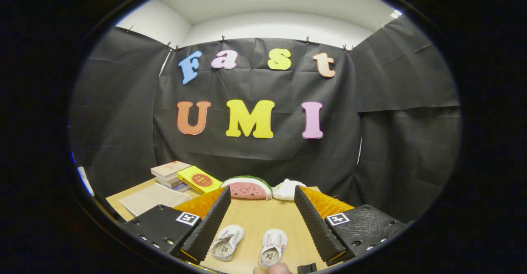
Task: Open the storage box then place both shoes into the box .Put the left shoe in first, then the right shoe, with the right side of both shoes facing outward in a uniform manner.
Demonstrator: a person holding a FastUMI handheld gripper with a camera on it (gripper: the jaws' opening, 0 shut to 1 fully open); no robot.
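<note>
Two small white shoes lie side by side on the wooden table (pixel 263 216), below and between my fingers. The left-hand shoe (pixel 226 242) points away and leans slightly left; the right-hand shoe (pixel 273 246) points straight away. My gripper (pixel 262 195) hovers well above them, open wide, with nothing between its fingers. A fingertip of a person's hand (pixel 276 269) shows just near the right-hand shoe's heel. A small dark piece (pixel 306 268) sits beside it; I cannot tell what it is.
At the table's far edge lie a watermelon-slice toy (pixel 248 188) and a white soft item (pixel 287 189). A stack of books (pixel 169 175) with a yellow book (pixel 199 179) stands far left. A flat pale sheet (pixel 151 198) lies near them.
</note>
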